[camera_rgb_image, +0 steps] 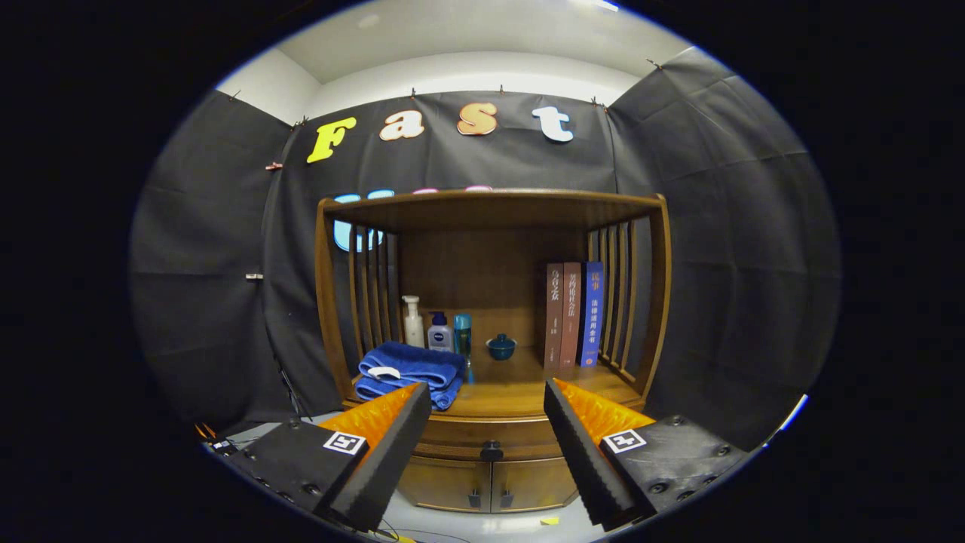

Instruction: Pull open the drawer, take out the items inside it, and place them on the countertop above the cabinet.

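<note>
Two fingers of the gripper [488, 400] spread wide apart, nothing between them but open air, pointed at a wooden cabinet [491, 445] standing against the black cloth wall. Drawer [490, 436] shut, sitting just under the countertop [520, 392], with a small dark knob [491, 450] at its middle, seen between the fingertips and well beyond them. Below the drawer, two small cupboard doors [491, 483] with dark pulls side by side. Contents of the drawer hidden. On the countertop, near the left fingertip: a folded blue towel [411, 373] with a white tag. Behind the towel, a white pump bottle [412, 323], a dark blue lotion bottle [440, 332] with a round white-and-blue label too small to make out, and a slim teal bottle [463, 335] just beside it. Near the middle at the back, a small teal lidded bowl [500, 347]. To the right, three books upright and touching: two brown [562, 315], one blue [592, 313], spines printed with Chinese characters too small to read with certainty. Above, a wooden top shelf [490, 205] on slatted side panels.
</note>
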